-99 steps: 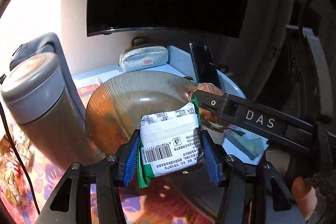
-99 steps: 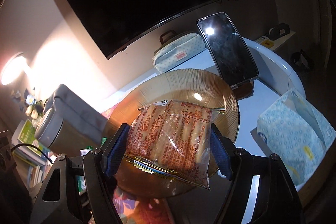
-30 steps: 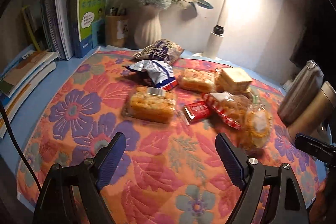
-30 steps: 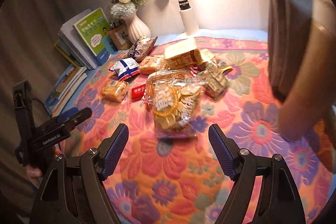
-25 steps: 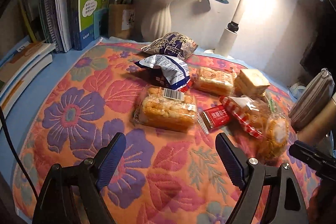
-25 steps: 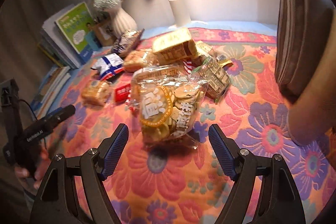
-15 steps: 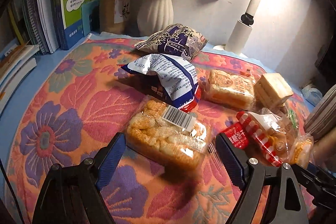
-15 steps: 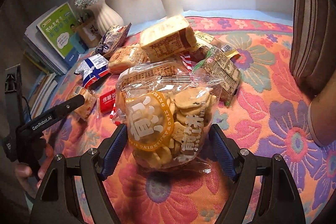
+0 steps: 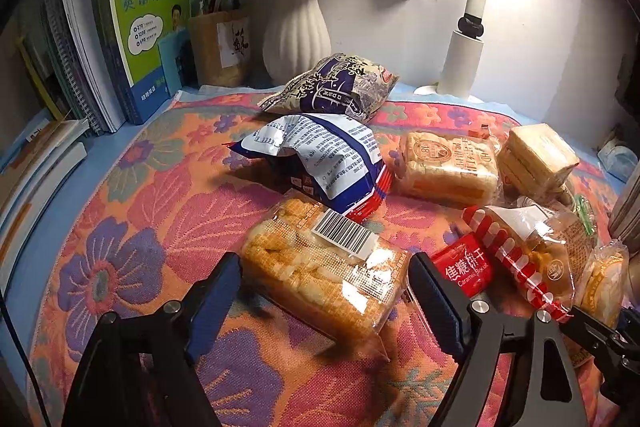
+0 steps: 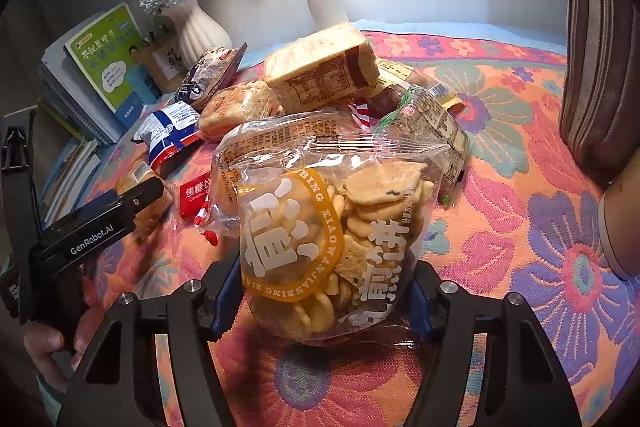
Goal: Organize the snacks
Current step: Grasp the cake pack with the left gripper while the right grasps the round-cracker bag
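Reaching for pickups | left gripper [image 9: 324, 297] spread around corn-cake pack [image 9: 324, 273] on floral cloth [image 9: 120, 227] | right gripper [image 10: 326, 303] straddling biscuit bag [image 10: 332, 243] (contact unclear) | next: squeeze both, lift.

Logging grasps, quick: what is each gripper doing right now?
Left gripper: open, straddling the barcoded cake pack, not clamped.
Right gripper: open around the cracker bag.

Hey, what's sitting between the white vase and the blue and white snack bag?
In the left wrist view, a dark purple patterned snack bag lies between the white vase and the blue and white snack bag, on the floral cloth.
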A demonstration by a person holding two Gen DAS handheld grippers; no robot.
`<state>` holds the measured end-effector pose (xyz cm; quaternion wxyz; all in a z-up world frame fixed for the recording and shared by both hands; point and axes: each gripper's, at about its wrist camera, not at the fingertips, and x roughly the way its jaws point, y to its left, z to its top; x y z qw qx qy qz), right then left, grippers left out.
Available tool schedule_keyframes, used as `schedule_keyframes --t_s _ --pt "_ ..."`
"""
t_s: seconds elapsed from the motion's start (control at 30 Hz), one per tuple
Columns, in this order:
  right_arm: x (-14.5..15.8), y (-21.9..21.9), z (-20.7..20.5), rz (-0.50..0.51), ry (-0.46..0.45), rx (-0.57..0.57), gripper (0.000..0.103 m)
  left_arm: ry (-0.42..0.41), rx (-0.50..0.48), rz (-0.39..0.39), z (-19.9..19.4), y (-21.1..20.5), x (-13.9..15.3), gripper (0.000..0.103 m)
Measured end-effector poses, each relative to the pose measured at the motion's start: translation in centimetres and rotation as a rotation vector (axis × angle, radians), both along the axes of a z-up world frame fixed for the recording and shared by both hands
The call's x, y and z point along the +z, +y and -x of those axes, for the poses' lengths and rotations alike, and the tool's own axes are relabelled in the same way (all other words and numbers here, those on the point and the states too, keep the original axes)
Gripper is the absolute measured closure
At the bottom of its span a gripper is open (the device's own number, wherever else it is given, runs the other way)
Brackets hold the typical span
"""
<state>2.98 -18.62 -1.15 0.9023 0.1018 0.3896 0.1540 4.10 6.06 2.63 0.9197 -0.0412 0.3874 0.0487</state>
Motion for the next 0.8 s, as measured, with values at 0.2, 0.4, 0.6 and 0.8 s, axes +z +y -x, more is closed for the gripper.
schedule_keyframes --t_s 0.2,0.4,0.6,0.8 --pt "-0.02 -0.12 0.02 -0.007 -0.005 0.000 0.039 -0.001 0.000 0.012 0.00 0.15 -0.02 0.020" --pt "-0.03 -0.17 0.10 -0.017 -0.005 0.000 0.039 0.000 0.000 0.013 -0.02 0.18 -0.03 0.020" --pt "0.01 -0.22 0.12 -0.022 -0.005 0.001 0.039 -0.001 -0.001 0.010 -0.01 0.15 -0.05 0.020" --pt "0.05 -0.28 0.14 -0.028 -0.006 0.002 0.040 -0.002 -0.001 0.031 -0.01 0.33 -0.07 0.020"
